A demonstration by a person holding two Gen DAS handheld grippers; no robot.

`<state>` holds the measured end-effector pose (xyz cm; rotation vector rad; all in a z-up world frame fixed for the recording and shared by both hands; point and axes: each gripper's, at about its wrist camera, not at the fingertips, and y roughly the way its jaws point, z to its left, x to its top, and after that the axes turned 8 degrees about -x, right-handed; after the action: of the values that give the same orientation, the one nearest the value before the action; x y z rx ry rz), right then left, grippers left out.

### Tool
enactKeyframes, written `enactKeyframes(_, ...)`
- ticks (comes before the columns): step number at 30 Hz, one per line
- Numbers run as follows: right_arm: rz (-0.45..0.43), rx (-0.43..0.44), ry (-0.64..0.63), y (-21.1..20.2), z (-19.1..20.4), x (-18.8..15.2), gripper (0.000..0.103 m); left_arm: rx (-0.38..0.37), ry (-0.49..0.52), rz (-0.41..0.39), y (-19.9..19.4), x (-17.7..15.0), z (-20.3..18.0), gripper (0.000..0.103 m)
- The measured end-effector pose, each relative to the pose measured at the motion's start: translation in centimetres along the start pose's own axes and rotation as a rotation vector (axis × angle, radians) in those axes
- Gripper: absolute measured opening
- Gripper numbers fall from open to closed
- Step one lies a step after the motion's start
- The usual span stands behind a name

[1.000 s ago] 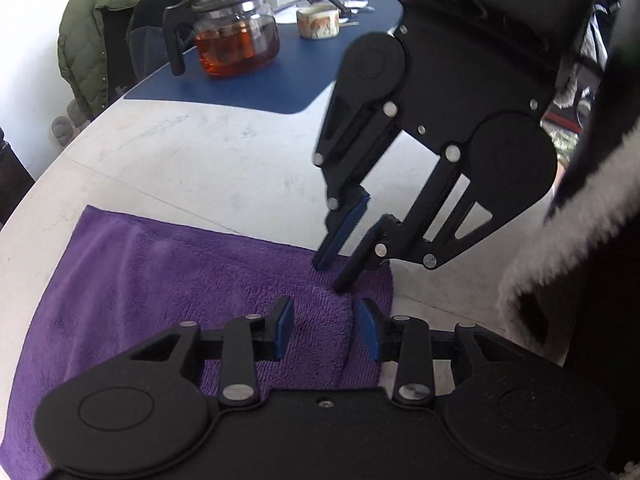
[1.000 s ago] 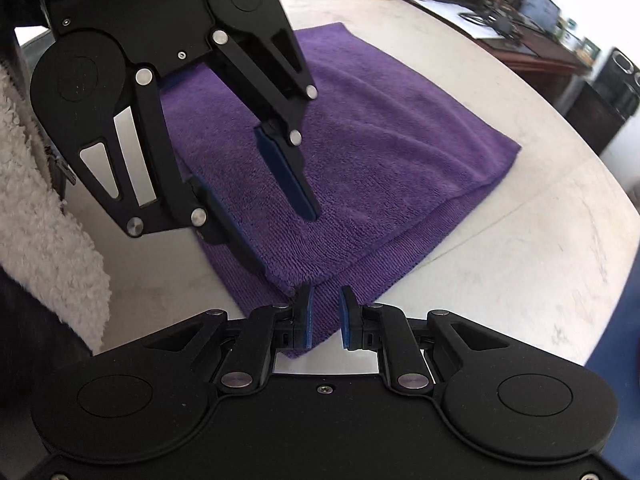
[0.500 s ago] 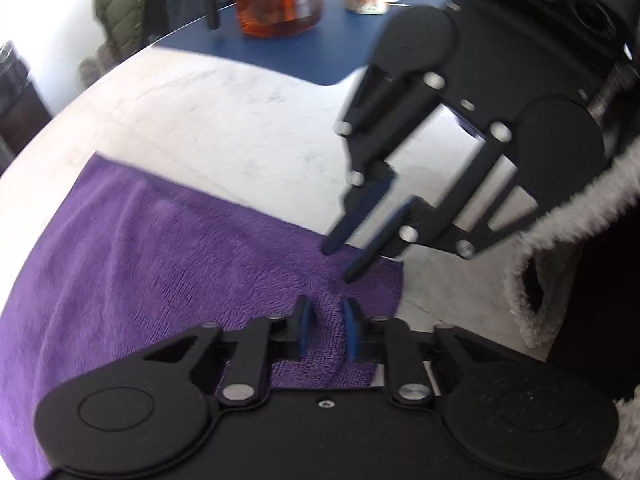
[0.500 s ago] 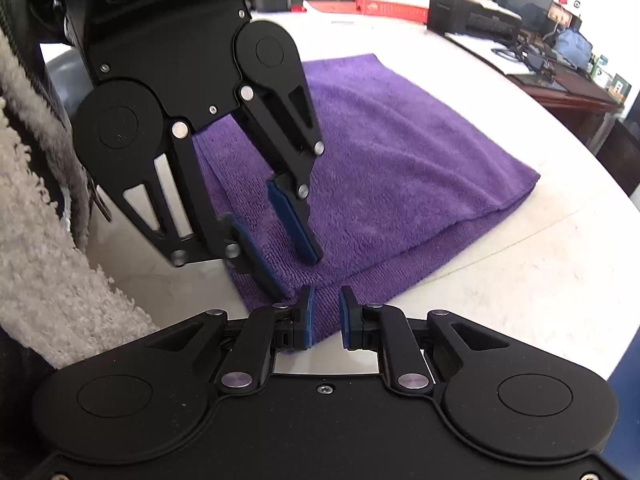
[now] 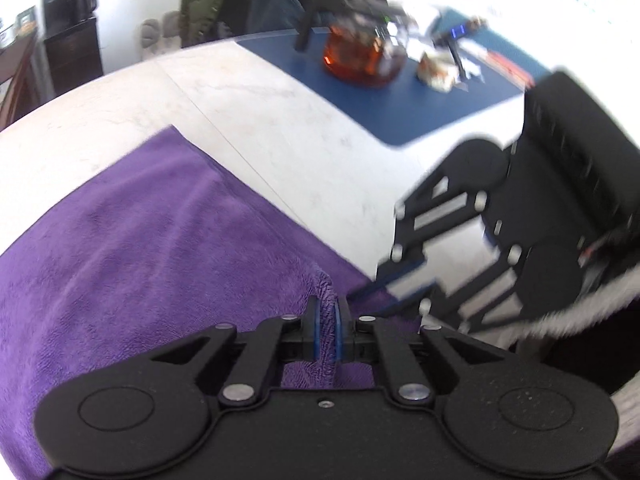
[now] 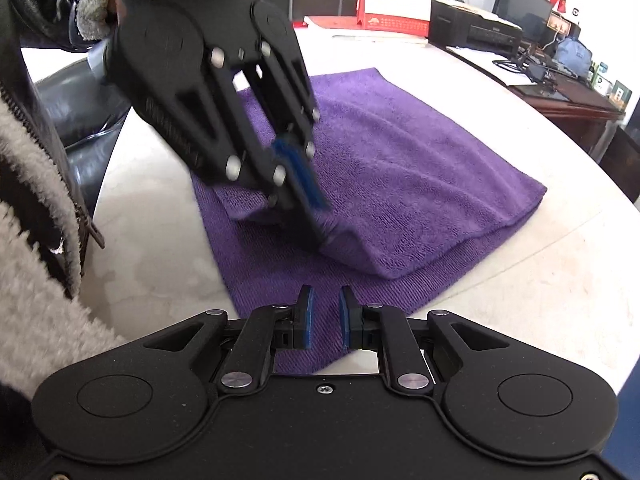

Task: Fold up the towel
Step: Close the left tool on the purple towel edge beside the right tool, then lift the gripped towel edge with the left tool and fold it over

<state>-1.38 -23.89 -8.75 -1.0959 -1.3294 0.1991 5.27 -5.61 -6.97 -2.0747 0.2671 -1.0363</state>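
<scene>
A purple towel (image 5: 152, 240) lies folded on the white table; it also shows in the right wrist view (image 6: 400, 168). My left gripper (image 5: 326, 328) is shut on the near edge of the towel's top layer and lifts it off the layer below; it shows from outside in the right wrist view (image 6: 316, 224). My right gripper (image 6: 326, 320) is slightly open and empty, its fingers just above the towel's bottom layer near the corner. It appears blurred in the left wrist view (image 5: 384, 292).
A blue mat (image 5: 384, 92) at the far side carries a glass teapot (image 5: 360, 56) of tea and a small cup (image 5: 436, 74). A person sits behind it. Printers and a red calendar (image 6: 384, 20) stand at the far edge in the right wrist view.
My left gripper has closed on the towel's top layer and raised it. My right gripper has opened a little and now holds nothing, with the bottom layer flat under it.
</scene>
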Motion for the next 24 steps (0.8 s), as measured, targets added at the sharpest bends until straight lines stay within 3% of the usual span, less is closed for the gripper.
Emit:
enactKeyframes(6, 0.03, 0.012, 0.009, 0.2, 0.3, -0.1, 0.013, -0.079, -0.027, -0.055, -2.7, -0.2, -1.2, 0.006)
enactKeyframes(20, 0.038, 0.013, 0.021, 0.1, 0.3, -0.3, 0.013, -0.217, -0.033, -0.065, -0.7, 1.1, -1.6, 0.006)
enactKeyframes(24, 0.039, 0.013, 0.021, 0.2, 0.2, -0.2, 0.013, -0.238, -0.053, -0.122, -1.6, 1.4, -1.4, 0.006)
